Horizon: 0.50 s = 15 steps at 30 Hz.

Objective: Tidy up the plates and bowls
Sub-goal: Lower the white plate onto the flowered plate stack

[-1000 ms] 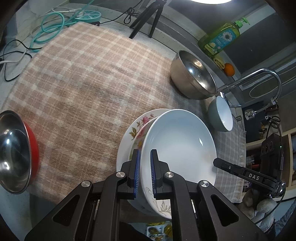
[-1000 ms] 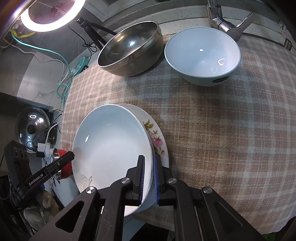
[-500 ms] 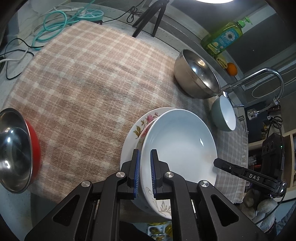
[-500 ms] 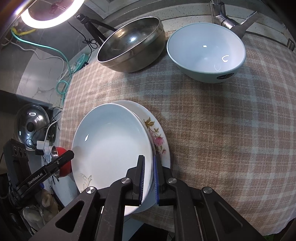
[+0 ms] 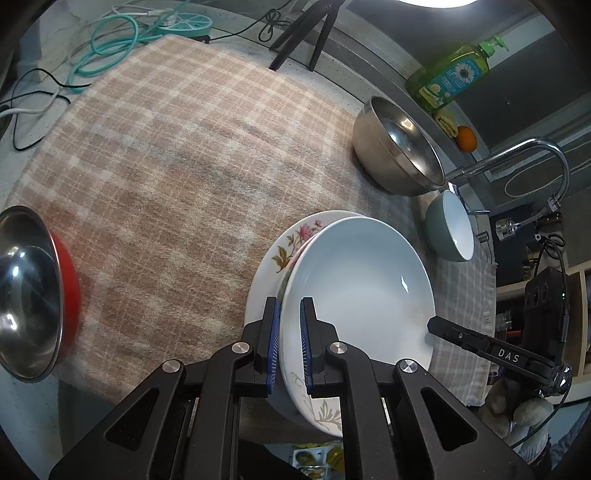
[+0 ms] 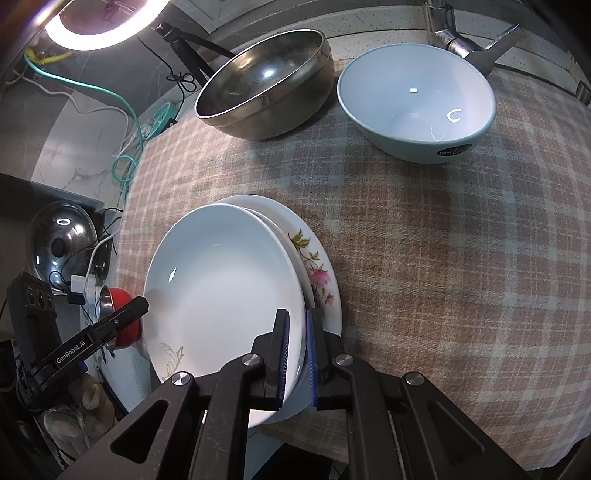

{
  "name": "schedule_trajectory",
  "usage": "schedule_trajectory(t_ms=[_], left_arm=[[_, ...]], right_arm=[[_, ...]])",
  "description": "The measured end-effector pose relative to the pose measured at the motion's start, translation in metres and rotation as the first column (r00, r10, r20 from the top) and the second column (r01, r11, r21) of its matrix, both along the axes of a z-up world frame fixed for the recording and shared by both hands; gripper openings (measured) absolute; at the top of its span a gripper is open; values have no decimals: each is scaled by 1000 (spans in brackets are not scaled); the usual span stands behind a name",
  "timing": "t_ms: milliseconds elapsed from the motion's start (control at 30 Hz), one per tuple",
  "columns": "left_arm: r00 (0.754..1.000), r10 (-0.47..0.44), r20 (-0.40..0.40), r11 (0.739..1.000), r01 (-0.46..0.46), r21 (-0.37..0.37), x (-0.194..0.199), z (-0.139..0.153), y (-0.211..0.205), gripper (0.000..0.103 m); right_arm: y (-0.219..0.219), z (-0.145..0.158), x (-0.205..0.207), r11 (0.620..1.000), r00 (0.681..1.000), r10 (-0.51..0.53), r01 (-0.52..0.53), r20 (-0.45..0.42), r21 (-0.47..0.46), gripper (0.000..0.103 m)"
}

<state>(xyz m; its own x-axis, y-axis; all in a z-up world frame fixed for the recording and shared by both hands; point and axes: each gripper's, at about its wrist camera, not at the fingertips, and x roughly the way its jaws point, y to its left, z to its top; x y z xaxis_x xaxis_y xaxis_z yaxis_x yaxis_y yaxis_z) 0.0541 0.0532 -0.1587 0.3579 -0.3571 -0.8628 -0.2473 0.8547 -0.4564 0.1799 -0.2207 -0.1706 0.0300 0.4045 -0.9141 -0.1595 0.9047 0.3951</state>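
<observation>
A plain white deep plate [image 5: 362, 288] [image 6: 221, 280] sits slightly offset over a flowered plate [image 5: 291, 243] [image 6: 317, 273] at the near edge of the checked cloth [image 5: 166, 166]. My left gripper [image 5: 289, 343] is shut on the white plate's left rim. On the opposite rim my right gripper [image 6: 297, 358] is shut too. Each gripper's tip shows in the other's view: the right gripper [image 5: 443, 328] and the left gripper [image 6: 125, 314]. Whether the white plate rests on the flowered one or hangs just above it I cannot tell.
A large steel bowl [image 5: 399, 147] [image 6: 266, 92] and a pale teal bowl [image 5: 454, 229] [image 6: 413, 103] stand at the cloth's far side by the faucet [image 5: 535, 147]. A red-sided steel bowl [image 5: 29, 291] sits off the left edge. Cables [image 5: 110, 40], a tripod [image 5: 306, 33] and a soap bottle [image 5: 450, 77] line the back.
</observation>
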Motion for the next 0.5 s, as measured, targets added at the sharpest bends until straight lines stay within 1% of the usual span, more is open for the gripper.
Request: schedule_trajectory(t_ms=[233,267,500], left_arm=[[1000,-15,1,1000,16,-4,0,0,0,8],[1000,-20,3,1000,20,-2,1,0,0,8],[999,-34,4,999,34,12,2,1,-2,8]], right_arm=[[-1,0,0,1000,1000,8,-8,5,7,10],[-1,0,0,1000,1000,9,-9,1,12,11],[0,4,-2,1000,1000,15,-15,5,7,11]])
